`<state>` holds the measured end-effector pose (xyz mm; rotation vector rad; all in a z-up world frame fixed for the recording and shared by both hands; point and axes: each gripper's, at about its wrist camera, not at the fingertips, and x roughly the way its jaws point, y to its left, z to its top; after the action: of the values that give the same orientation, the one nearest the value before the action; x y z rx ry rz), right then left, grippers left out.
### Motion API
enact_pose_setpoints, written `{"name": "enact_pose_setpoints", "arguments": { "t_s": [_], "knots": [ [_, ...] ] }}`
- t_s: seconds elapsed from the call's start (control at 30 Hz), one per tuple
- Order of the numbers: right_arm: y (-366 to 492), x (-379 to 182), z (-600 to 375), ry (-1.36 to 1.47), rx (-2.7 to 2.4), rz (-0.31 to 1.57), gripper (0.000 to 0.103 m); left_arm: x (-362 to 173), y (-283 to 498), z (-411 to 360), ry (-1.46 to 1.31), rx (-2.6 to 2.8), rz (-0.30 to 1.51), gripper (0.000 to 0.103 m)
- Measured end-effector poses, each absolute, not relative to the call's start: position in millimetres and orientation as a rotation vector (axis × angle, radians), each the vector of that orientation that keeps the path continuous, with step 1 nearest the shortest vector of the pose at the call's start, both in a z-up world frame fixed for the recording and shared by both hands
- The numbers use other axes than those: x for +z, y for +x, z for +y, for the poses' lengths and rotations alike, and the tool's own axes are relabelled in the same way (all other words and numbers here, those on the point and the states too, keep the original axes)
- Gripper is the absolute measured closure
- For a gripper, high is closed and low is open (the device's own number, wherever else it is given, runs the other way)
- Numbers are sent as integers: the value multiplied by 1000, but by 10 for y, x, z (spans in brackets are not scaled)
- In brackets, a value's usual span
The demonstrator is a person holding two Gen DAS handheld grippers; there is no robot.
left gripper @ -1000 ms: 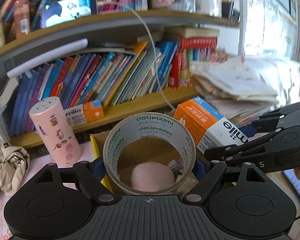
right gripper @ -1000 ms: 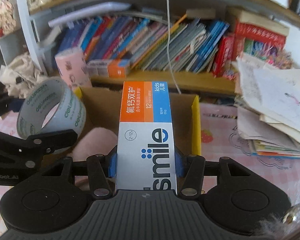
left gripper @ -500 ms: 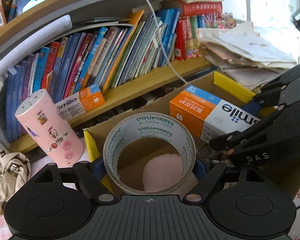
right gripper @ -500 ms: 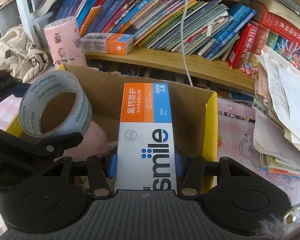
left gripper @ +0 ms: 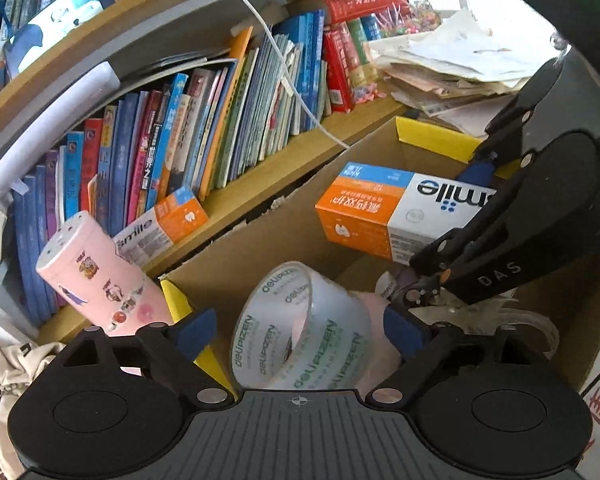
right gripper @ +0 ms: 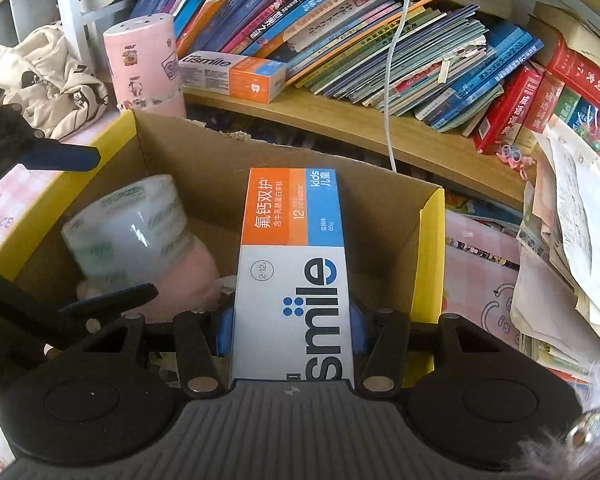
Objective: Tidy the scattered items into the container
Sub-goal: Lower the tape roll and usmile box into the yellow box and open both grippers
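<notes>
A clear tape roll (left gripper: 300, 328) with green print lies tilted inside the cardboard box (left gripper: 260, 236), on a pink soft item (right gripper: 184, 284). My left gripper (left gripper: 300, 330) is open above the box, its blue pads apart on either side of the roll and not touching it. The roll also shows in the right wrist view (right gripper: 128, 232). My right gripper (right gripper: 292, 320) is shut on an orange, blue and white toothpaste box (right gripper: 294, 264) and holds it over the cardboard box (right gripper: 380, 208). The toothpaste box also shows in the left wrist view (left gripper: 396, 212).
A pink cylindrical container (left gripper: 100, 280) stands outside the box's left corner. A second toothpaste box (right gripper: 232, 74) lies on the wooden shelf (right gripper: 360, 128) below a row of books. A paper stack (right gripper: 572, 232) is at right, crumpled cloth (right gripper: 48, 76) at left. A white cable (right gripper: 396, 60) hangs down.
My left gripper opened and let go of the tape roll, which dropped tilted into the box. Both grippers moved lower over the box. The right gripper still holds the toothpaste box.
</notes>
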<state>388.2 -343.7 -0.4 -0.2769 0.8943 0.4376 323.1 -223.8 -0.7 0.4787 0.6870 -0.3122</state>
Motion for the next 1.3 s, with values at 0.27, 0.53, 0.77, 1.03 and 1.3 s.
{"name": "enact_pose_setpoints", "arguments": {
  "t_s": [0.27,0.53,0.77,1.03,1.3],
  "knots": [
    [3907,96,-3416,-229,466,895,53,187,3044,-2151,417,-296,623,10],
    [3994,7,-3325,-231,460,916,53,259,2777,-2033,339,-262,617,9],
    [4056,-55,-3335,-132,451,923,53,294,2659,-1963,284,-222,620,9],
    [3929,87,-3334,-98,463,868,43,378,2456,-1908,251,-196,595,9],
    [3539,264,-3315,-99,455,812,39,444,2198,-1825,232,-200,568,9]
  ]
}}
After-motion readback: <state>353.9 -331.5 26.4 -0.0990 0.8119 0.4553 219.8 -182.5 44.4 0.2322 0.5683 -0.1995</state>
